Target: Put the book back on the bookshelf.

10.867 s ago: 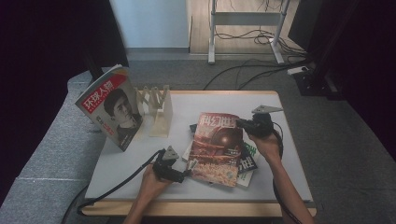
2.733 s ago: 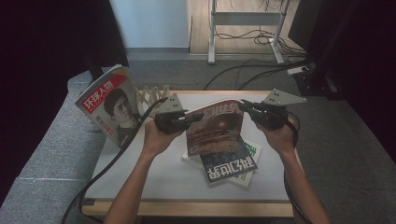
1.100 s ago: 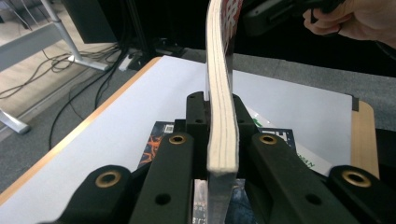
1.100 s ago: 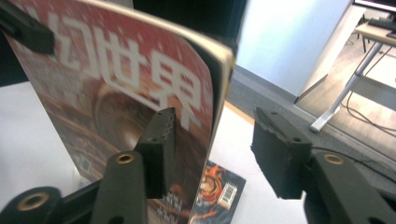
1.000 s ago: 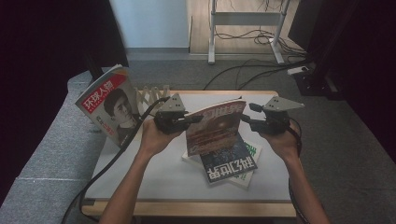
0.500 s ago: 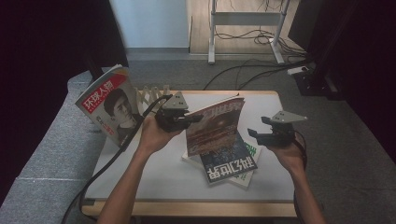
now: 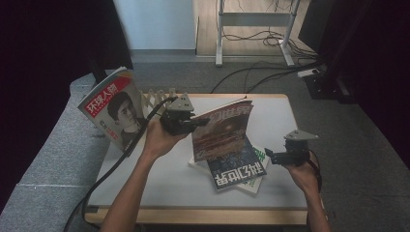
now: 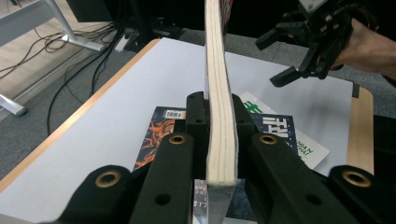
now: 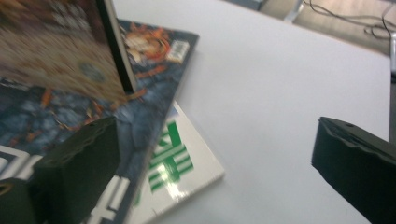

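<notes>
White table (image 7: 159,179) with stacked magazines (image 7: 237,166) and wooden rack (image 7: 157,96)

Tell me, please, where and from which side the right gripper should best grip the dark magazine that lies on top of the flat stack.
Probably the dark magazine's right edge, coming in low from the table's right side. It lies flat, that edge juts past the green-lettered magazine beneath, and the open right gripper is beside it. The left gripper holds another magazine upright over its far part.
</notes>
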{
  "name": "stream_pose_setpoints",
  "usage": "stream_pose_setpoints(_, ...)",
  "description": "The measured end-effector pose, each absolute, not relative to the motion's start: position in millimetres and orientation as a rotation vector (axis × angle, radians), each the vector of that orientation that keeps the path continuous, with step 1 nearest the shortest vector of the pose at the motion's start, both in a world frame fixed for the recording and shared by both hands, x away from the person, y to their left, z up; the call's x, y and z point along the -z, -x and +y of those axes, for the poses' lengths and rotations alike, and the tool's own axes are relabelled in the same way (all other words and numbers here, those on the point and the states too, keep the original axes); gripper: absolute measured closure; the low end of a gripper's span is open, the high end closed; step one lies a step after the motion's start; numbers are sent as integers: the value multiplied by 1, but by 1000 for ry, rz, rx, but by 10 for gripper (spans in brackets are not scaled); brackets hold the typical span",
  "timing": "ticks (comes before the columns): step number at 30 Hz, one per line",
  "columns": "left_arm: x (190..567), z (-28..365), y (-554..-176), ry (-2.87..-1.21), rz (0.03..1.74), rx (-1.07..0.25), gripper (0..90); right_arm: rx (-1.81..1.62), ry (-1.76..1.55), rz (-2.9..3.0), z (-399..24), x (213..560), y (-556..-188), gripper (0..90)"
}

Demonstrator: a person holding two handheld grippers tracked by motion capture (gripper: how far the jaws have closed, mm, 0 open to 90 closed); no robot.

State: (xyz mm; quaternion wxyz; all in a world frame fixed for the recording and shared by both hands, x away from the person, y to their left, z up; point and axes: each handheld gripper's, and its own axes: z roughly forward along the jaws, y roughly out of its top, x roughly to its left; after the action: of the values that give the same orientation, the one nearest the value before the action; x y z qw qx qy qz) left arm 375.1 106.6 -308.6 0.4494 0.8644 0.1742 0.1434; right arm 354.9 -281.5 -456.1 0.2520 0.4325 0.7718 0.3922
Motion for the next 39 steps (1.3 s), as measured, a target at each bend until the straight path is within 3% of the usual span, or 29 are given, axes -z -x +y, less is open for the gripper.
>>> stream_pose_setpoints(23, 306, 108, -377, -2077, 478, -349, 842, -904, -1426, 2103, -306, 535, -343, 0)
stream_pose_setpoints(39, 290, 130, -370, -2049, 550, -406, 843, -900, -1437, 2099, -307, 538, -343, 0)
